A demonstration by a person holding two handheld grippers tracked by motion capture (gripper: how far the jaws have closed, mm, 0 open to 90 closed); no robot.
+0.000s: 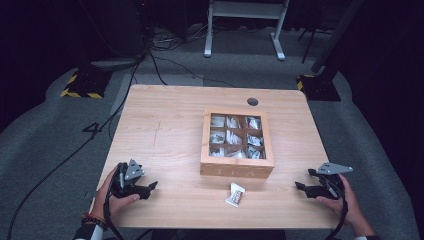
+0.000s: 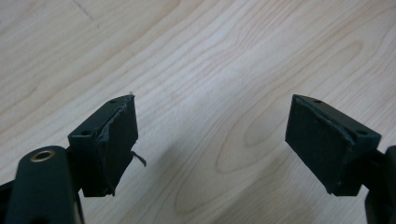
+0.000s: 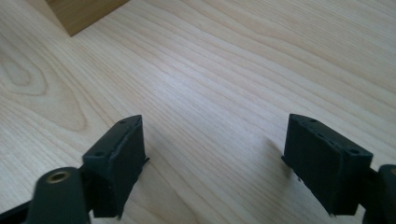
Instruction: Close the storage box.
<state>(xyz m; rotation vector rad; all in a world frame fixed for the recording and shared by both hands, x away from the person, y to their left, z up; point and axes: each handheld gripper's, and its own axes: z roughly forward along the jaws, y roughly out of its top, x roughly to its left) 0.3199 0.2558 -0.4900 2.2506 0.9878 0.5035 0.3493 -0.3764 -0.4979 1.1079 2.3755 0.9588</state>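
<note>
On the wooden table (image 1: pixel 170 125), a tea box (image 1: pixel 237 141) sits behind a loose sachet (image 1: pixel 235 194), flanked by the left gripper (image 1: pixel 151 189) and right gripper (image 1: pixel 300 181), both spread wide and empty.

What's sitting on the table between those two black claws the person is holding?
In the high view, a small white packet lies between the left gripper and right gripper, just in front of the wooden tea box.

Lighting's pretty uneven: the worktop (image 1: pixel 165 130) is lit bright from overhead while the room behind goes nearly black. The high view is soft and low-res. Both gripper views look sharper on the wood grain, with faint soft shadows under the jaws and no real glare.
</note>
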